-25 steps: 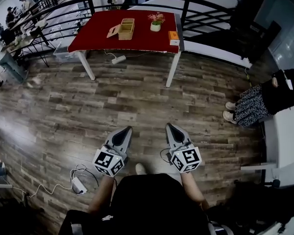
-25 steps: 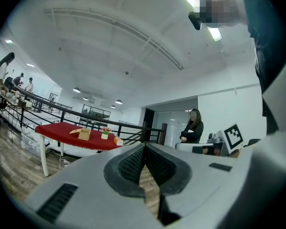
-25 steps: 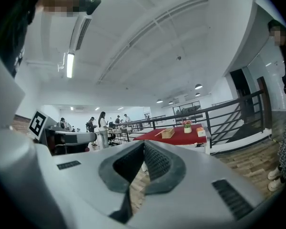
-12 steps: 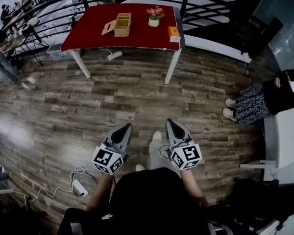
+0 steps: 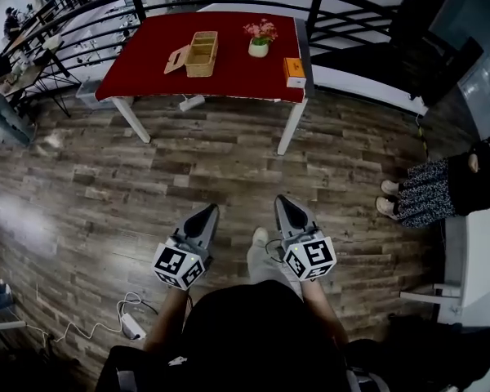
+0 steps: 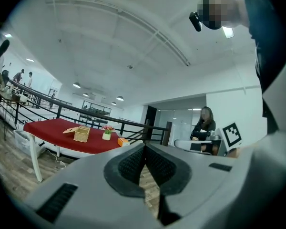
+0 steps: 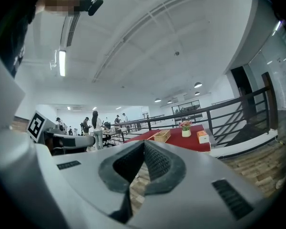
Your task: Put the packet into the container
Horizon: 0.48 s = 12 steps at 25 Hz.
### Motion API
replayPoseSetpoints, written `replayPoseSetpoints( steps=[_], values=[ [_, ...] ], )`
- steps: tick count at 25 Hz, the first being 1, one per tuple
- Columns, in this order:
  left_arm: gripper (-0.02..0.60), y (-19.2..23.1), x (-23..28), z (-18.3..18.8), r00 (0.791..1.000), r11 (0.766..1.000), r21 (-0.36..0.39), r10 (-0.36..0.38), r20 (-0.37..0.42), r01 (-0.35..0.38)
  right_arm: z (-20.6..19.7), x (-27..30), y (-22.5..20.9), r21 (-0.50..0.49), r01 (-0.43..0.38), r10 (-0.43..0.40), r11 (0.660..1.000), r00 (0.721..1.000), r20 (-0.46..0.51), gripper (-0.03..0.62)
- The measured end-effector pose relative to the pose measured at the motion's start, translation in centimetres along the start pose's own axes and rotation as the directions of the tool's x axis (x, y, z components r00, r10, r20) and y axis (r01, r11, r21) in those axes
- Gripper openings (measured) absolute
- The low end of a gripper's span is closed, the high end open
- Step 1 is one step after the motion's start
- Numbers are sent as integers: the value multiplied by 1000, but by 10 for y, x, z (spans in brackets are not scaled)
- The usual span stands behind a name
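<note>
**Stock as seen, operator:**

- L gripper [image 5: 207, 211]: in your left hand, low centre of head view. It points level toward the table. Jaws together, nothing btwn them.
- R gripper [image 5: 283, 203]: in your right hand, just beside the L one, same heading. Jaws together, empty.
- Table [image 5: 147, 65]: red top, white legs, well ahead of you across the wood floor [image 5: 229, 178]. A dark railing [image 5: 314, 11] runs behind it.
- Container [image 5: 200, 54]: wicker basket w/ compartments, standing left of centre on the table. A tan lid [image 5: 176, 59] sits at its left side.
- Packet [image 5: 293, 69]: orange, lying flat at the table's right edge. It's apart from the container and well apart from both your grippers.
- Flower pot [image 5: 260, 46]: white w/ pink blooms, upright. It stands btwn container and packet, toward the rear.
- Power strip [image 5: 189, 103]: white, on the floor under the table.
- 2nd strip [image 5: 131, 325]: w/ cable, near you at lower left.
- Seated person [image 5: 441, 193]: at the right edge, patterned skirt, pale shoes.
</note>
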<state>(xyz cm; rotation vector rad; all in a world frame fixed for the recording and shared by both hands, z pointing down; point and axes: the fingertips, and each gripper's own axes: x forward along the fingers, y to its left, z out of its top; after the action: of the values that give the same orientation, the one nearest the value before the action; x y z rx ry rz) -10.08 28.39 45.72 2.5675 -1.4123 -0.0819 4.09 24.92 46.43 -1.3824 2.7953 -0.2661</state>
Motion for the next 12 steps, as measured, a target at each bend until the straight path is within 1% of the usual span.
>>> replayPoseSetpoints(
  steps=[8, 12],
  values=[
    [9, 23, 105, 18, 1000, 1000, -2, -13, -25, 13, 26, 66, -84, 20, 2, -2, 1000, 1000, -5, 20],
    [9, 30, 151, 25, 999, 1000, 2, -17, -30, 17, 32, 88, -123, 33, 9, -8, 999, 1000, -3, 20]
  ],
)
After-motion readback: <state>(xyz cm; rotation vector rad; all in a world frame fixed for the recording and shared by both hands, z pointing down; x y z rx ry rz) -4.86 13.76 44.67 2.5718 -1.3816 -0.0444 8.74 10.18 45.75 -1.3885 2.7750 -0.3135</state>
